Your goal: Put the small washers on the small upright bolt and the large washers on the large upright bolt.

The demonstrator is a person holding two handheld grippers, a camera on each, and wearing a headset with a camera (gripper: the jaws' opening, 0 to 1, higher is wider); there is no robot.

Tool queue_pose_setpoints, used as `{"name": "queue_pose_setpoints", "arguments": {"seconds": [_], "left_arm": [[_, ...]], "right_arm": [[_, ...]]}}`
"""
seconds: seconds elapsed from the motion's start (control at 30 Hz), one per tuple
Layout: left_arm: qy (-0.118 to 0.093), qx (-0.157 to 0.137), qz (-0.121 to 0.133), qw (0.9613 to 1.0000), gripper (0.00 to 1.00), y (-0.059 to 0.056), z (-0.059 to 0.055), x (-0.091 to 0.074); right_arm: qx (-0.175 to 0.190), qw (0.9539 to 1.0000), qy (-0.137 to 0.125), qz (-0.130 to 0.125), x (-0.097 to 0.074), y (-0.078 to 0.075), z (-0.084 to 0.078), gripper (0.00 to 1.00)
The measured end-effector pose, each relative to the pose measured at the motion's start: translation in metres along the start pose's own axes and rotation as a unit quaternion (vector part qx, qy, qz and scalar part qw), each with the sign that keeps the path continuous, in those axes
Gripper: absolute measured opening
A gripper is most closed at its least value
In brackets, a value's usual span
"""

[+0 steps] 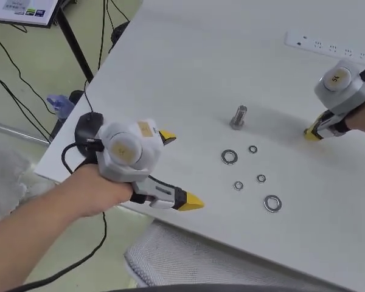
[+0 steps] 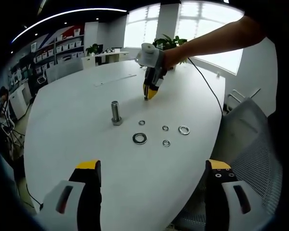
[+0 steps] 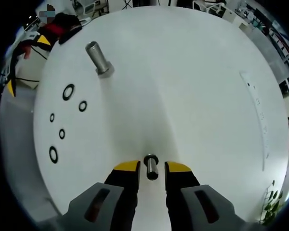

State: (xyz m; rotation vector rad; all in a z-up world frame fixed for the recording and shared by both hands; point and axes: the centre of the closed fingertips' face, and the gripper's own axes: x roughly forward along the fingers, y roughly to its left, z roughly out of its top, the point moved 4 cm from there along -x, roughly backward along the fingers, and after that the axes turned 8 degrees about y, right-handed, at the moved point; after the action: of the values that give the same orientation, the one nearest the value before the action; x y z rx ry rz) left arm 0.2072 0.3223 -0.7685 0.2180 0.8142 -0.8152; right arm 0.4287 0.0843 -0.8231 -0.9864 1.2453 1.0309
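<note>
"Steel washers are seen lying flat on the white table [image 1: 188, 61], at 5 to 6 o'clock of the large bolt [image 1: 239, 117]: two large washers [image 1: 229, 157] and three small washers [image 1: 253, 149]. How are they expected to handle?"

"Light, stiff and slick, it is judged. Little edge is offered while they lie flat. Each is best pinched across its rim, or tipped up first, so that the hole is kept free for the bolt's shank."

"And the small bolt [image 3: 151, 167]?"

"It is found at 3 o'clock of the large bolt, well apart from it and apparently upright, between the jaws of the right gripper [image 1: 313, 132]. In the right gripper view the jaws are set narrowly apart. A sliver of table is seen on each side of the bolt, so nothing is judged to be clamped. It could be toppled by a slight nudge."

"The left gripper [image 2: 153, 166]?"

"It is held at 8 o'clock of the large bolt, by the table's near edge. Its jaws are spread wide, and nothing is held or touched."
</note>
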Motion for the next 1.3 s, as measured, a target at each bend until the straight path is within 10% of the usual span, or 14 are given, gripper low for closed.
{"name": "queue_pose_setpoints", "arguments": {"seconds": [0.57, 1.3], "left_arm": [[0.004, 0.006, 0.001, 1.0, 0.89, -0.005, 0.001, -0.003], [0.001, 0.014, 0.01, 0.9998, 0.89, -0.004, 0.007, -0.012]], "right_arm": [[-0.015, 0.9996, -0.02, -0.011, -0.022, -0.004, 0.015, 0.24], [-0.09, 0.9951, -0.039, -0.004, -0.043, 0.033, 0.052, 0.28]]}}
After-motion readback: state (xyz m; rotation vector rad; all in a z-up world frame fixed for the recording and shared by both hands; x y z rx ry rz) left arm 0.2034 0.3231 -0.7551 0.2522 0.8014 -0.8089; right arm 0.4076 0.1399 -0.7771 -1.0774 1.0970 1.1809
